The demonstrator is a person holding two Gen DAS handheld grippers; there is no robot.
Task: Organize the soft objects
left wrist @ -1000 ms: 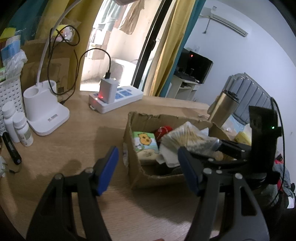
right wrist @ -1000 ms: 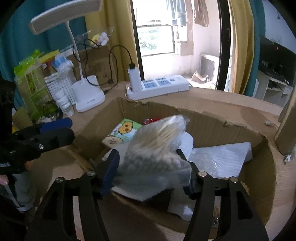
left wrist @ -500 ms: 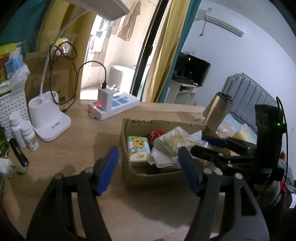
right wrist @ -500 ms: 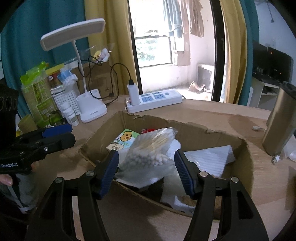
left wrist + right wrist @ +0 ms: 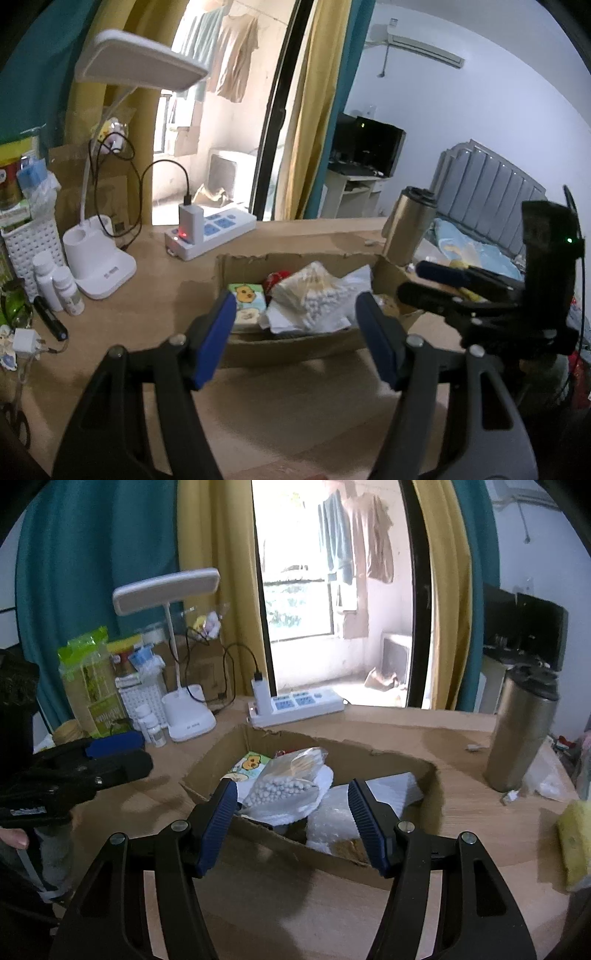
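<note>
An open cardboard box [image 5: 295,347] [image 5: 391,764] sits on the wooden desk. In it lie a clear bag of cotton swabs [image 5: 314,291] [image 5: 288,779], a cartoon tissue pack [image 5: 247,299] [image 5: 247,764], white wrapping [image 5: 388,786] and a red item [image 5: 277,277]. My left gripper [image 5: 297,336] is open and empty, held back above the box's near wall. My right gripper [image 5: 291,823] is open and empty, above the box's near edge. Each gripper shows in the other's view [image 5: 443,280] [image 5: 114,753].
A white desk lamp [image 5: 99,266] [image 5: 188,720], a power strip with charger [image 5: 210,232] [image 5: 295,705], small white bottles [image 5: 59,288] and a white basket [image 5: 26,243] stand left. A steel flask [image 5: 521,731] [image 5: 410,225] stands right of the box. A yellow sponge [image 5: 572,845] lies far right.
My right gripper opened and let go of the bag of cotton swabs, which now lies in the box. Both grippers pulled back and up from the box.
</note>
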